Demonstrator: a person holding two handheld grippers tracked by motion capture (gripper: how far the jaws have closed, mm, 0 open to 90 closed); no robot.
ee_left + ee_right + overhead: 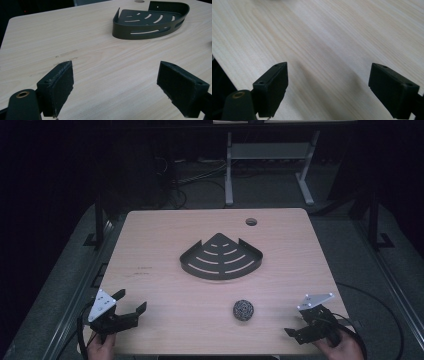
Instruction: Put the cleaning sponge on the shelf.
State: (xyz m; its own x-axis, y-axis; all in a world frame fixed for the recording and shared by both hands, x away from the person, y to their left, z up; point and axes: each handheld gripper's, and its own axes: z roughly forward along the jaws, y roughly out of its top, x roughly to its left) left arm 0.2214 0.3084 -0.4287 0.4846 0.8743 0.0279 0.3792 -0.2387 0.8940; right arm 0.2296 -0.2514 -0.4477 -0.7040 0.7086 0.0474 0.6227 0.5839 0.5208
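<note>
Light wood table (pixel 165 285). Dark slotted corner shelf (pixel 221 257) sits mid-table, a bit toward far side. Steel wool ball (pixel 243 310) near front edge, well apart from shelf. Left gripper (pixel 131 303) at front-left corner, jaws spread wide, nothing between them. Right gripper (pixel 296 320) at front-right corner, same deal: wide open, holding nothing. Both hand-held, low over tabletop.

In the high view, the bottom edge is cutting off both hands: the left hand (pixel 101 346) and the right hand (pixel 340 349) are showing only in part. In the left gripper view, the top edge is clipping the hole (pixel 139 1) in the table (pixel 95 57), and the right edge is hiding all but a dark sliver of something (pixel 210 44).
</note>
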